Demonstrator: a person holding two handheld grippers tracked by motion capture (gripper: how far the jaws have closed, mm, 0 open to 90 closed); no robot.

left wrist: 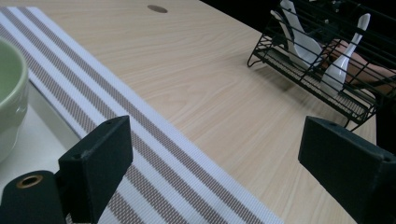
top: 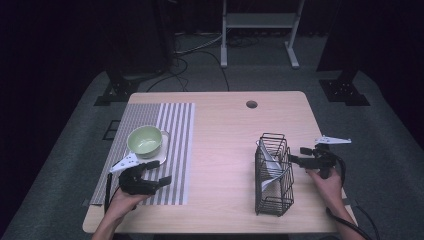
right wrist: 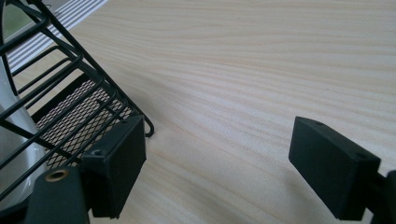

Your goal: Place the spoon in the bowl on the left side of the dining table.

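A pale green bowl (top: 145,139) (left wrist: 9,93) sits on a white square plate (top: 158,156) (left wrist: 32,140), which lies on a striped placemat (top: 176,135) (left wrist: 149,144) at the table's left. My left gripper (top: 155,173) (left wrist: 224,163) hovers over the mat just in front of the bowl, open with nothing between its jaws. A black wire basket (top: 274,172) (left wrist: 327,60) (right wrist: 70,102) at the right holds white spoons (top: 270,160) (left wrist: 343,56) (right wrist: 11,135). Just right of the basket, my right gripper (top: 298,154) (right wrist: 219,163) stands open over bare wood.
The wooden table (top: 225,150) has a round cable hole (top: 251,104) (left wrist: 157,9) near its far edge. Beyond it, on the grey floor, are a white stand (top: 260,22), black stand feet (top: 117,90) and loose cables (top: 200,47). Bare wood lies between mat and basket.
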